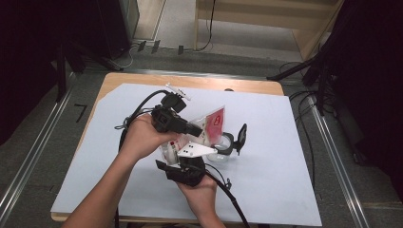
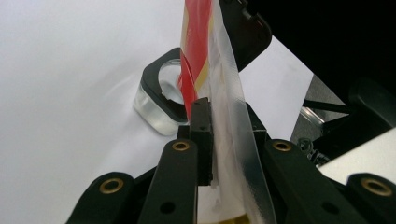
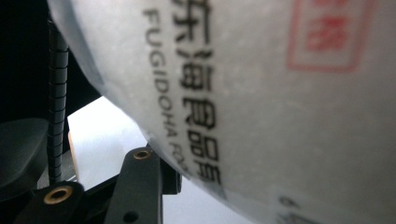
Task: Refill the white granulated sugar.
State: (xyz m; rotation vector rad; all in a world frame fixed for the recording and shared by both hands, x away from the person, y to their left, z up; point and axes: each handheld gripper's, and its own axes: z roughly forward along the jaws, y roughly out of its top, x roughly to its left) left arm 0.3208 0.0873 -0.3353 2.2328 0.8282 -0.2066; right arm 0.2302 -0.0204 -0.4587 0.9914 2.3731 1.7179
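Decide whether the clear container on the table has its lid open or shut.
Open: the clear container shows its round mouth uncovered, and its black lid stands raised beside it.

Right tongs (image 3: 154, 186) half hidden behind blurred packet (image 3: 261, 107).

A lab-like recording space: a desk (image 1: 266, 142) under white sheeting, black curtains (image 1: 28, 57), floor rails (image 1: 28, 156) and loose cables (image 1: 304, 128).

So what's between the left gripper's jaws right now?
The edge of the red-and-clear packet: in the left gripper view the left gripper is clamped on it, above the clear jar on the table.
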